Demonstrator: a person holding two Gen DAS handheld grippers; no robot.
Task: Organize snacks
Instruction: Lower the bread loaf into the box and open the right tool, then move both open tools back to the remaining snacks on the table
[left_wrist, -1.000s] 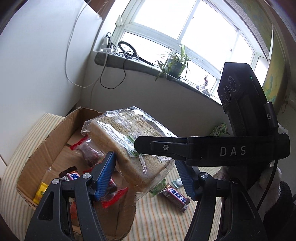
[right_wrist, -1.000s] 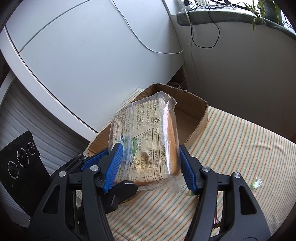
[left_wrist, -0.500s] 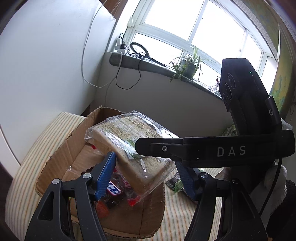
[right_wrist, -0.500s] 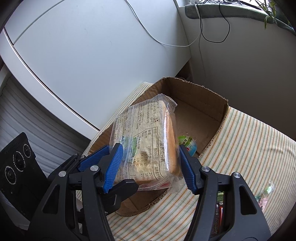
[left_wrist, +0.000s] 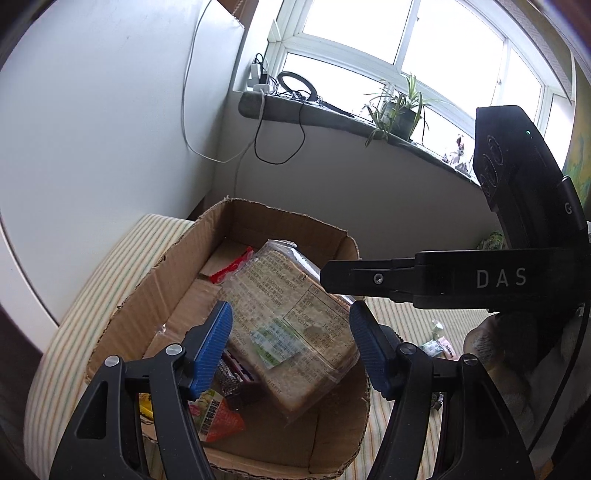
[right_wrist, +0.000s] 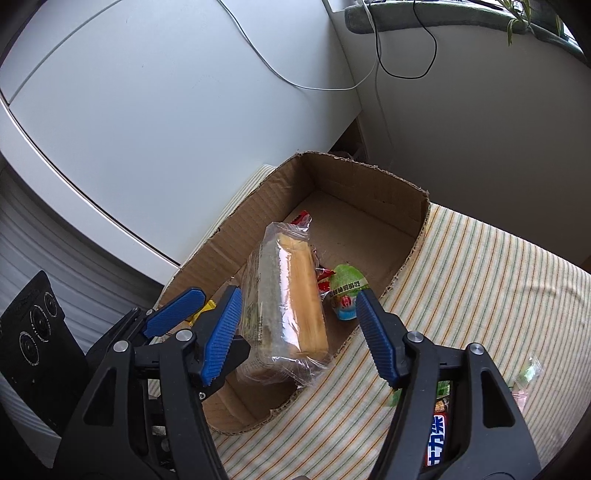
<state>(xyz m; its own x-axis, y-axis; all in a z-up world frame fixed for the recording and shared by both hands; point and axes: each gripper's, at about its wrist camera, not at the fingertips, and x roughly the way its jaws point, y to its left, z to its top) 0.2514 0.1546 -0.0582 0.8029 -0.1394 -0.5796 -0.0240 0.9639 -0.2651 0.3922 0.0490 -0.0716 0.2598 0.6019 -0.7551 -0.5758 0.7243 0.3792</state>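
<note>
A clear bag of sliced bread (left_wrist: 291, 325) lies inside the open cardboard box (left_wrist: 155, 288), resting on other snacks; it also shows in the right wrist view (right_wrist: 288, 306). My left gripper (left_wrist: 290, 343) is open, its blue pads wide of the bread and above it. My right gripper (right_wrist: 299, 332) is open too, with its fingers clear of the bag on both sides. The box (right_wrist: 369, 184) also holds a green jelly cup (right_wrist: 345, 290), a red wrapper (left_wrist: 232, 266) and an orange-red packet (left_wrist: 214, 421).
The box sits on a striped cloth (right_wrist: 480, 280). Loose snacks lie on the cloth to the right, among them a chocolate bar (right_wrist: 437, 435) and small packets (left_wrist: 437, 345). A white cabinet (right_wrist: 166, 110) stands behind the box. A windowsill with a plant (left_wrist: 395, 110) and cables is beyond.
Both grippers carried the bread over the box, lowered it and opened. The bread now lies in the box, free of both.
</note>
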